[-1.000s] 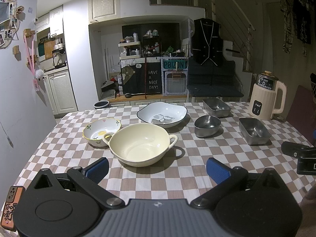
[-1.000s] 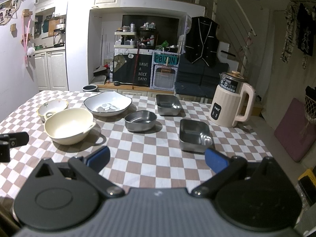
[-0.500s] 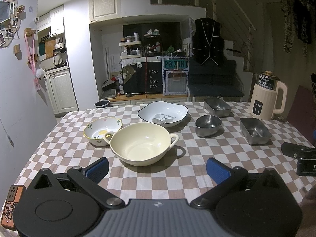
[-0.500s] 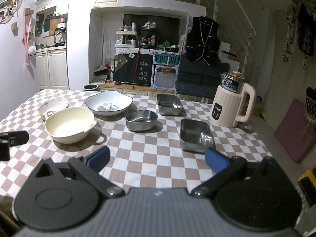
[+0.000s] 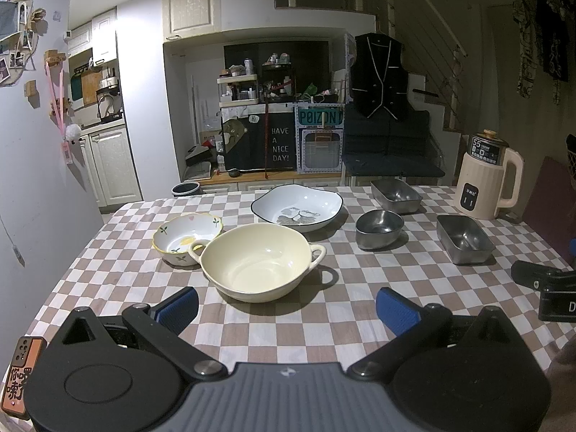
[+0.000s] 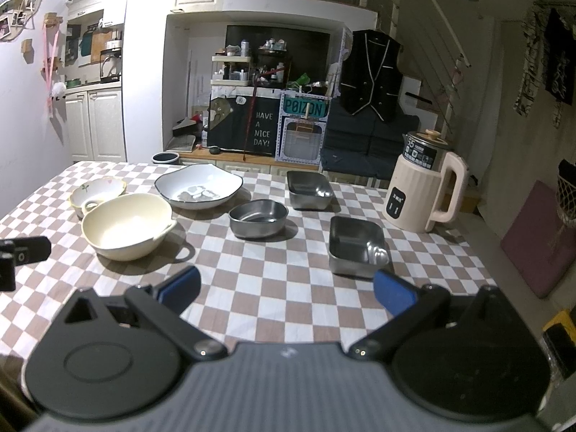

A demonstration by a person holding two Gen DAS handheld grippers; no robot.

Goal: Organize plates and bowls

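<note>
A cream two-handled bowl (image 5: 257, 262) sits nearest on the checked tablecloth, with a small flowered bowl (image 5: 187, 235) touching its left handle. Behind stands a white dish with a dark rim (image 5: 297, 207). A round steel bowl (image 5: 378, 228) and two steel rectangular trays (image 5: 396, 196) (image 5: 464, 239) lie to the right. My left gripper (image 5: 288, 309) is open and empty, just short of the cream bowl. My right gripper (image 6: 286, 288) is open and empty, in front of the near steel tray (image 6: 354, 244) and round steel bowl (image 6: 257, 217).
A cream electric kettle (image 6: 423, 189) stands at the table's right rear. A phone with an orange case (image 5: 18, 378) lies at the near left table edge. Beyond the table's far edge are shelves and a dark sofa.
Both grippers have drifted slightly, the views shifting a little. Nothing on the table has moved, and both grippers stay open.
</note>
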